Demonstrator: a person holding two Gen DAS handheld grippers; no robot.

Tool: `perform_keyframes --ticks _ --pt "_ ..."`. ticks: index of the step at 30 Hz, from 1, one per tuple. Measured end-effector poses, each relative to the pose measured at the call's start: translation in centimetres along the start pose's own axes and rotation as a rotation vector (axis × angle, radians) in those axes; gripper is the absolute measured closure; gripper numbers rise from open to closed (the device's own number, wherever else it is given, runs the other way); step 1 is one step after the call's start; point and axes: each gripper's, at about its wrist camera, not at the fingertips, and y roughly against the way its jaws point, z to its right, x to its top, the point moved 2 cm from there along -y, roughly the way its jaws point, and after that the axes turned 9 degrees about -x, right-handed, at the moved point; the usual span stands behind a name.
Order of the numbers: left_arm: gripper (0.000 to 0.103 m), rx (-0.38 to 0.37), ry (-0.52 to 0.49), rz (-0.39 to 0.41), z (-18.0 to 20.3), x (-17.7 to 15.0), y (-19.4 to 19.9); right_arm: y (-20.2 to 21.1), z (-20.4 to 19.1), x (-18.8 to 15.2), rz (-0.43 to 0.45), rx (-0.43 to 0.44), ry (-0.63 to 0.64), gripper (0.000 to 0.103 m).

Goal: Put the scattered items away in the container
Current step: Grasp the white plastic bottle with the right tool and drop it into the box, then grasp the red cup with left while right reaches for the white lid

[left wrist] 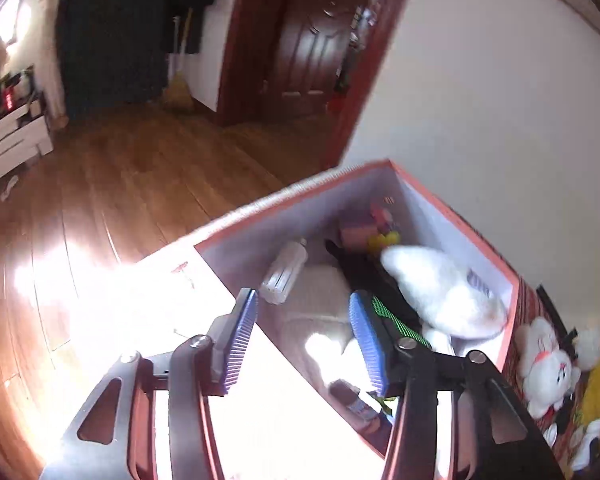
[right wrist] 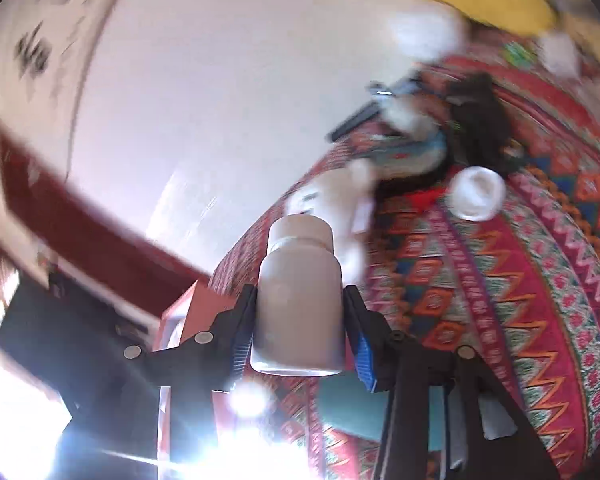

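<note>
Left gripper (left wrist: pixel 304 336) is hovering over the open box (left wrist: pixel 452 220) – fingers apart, gripping nothing; right gripper (right wrist: pixel 300 328) is clamping a white bottle (right wrist: pixel 300 300).

Left gripper (left wrist: pixel 304 340): your black linkage arms carry round silver screws; ribbed blue-violet pads (left wrist: pixel 242 340) face inward.
Right gripper (right wrist: pixel 300 332): you see matching black arms, silver screws and ribbed blue pads (right wrist: pixel 365 360).
</note>
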Motion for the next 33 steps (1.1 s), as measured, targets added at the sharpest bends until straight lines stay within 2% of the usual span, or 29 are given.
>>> perform_keyframes --ticks 1,3,5,7,9,10,11,12,14,19,24,29,33 --pt "0.031 0.011 0.024 0.049 -1.1 0.7 1.1 0.2 -3.0 -0.8 0.005 0.014 0.079 0.062" --pt "0.019 0.027 0.074 0.121 -3.2 1.6 2.7 0.2 -8.7 -2.5 0.006 0.071 0.204 0.062" --pt "0.018 0.038 0.116 0.14 -4.9 2.1 3.4 0.0 -14.9 -4.3 -0.002 0.155 0.322 0.062" --pt "0.018 0.033 0.143 0.124 -6.2 2.3 3.3 -0.3 -21.0 -5.9 -0.005 0.245 0.416 0.062" --pt "0.018 0.036 0.151 0.101 -6.7 2.2 2.8 -1.1 -26.0 -6.9 0.006 0.288 0.469 0.061" --pt "0.018 0.037 0.154 0.094 -6.6 2.0 2.5 -1.5 -28.1 -7.1 0.015 0.295 0.488 0.052" --pt "0.018 0.034 0.157 0.092 -6.7 2.0 2.4 -1.7 -29.8 -7.2 0.028 0.299 0.498 0.029" --pt "0.018 0.03 0.16 0.095 -6.8 1.7 2.3 -1.6 -31.0 -7.2 0.043 0.305 0.499 0.022" --pt "0.018 0.029 0.153 0.109 -6.6 1.8 2.7 -0.7 -32.8 -7.2 0.073 0.337 0.518 0.02" --pt "0.018 0.027 0.133 0.118 -5.9 1.7 3.5 2.0 -33.0 -7.2 0.181 0.32 0.575 0.02" --pt "0.018 0.022 0.094 0.115 -3.9 1.0 3.9 2.8 -30.3 -6.1 0.195 0.281 0.517 0.02" --pt "0.018 0.009 0.054 0.113 -0.9 0.1 3.9 3.7 -26.1 -3.7 0.218 0.223 0.47 0.02" --pt "0.018 -0.027 -0.018 0.091 3.6 -1.4 3.4 5.0 -20.5 -1.1 0.259 0.144 0.4 0.02"
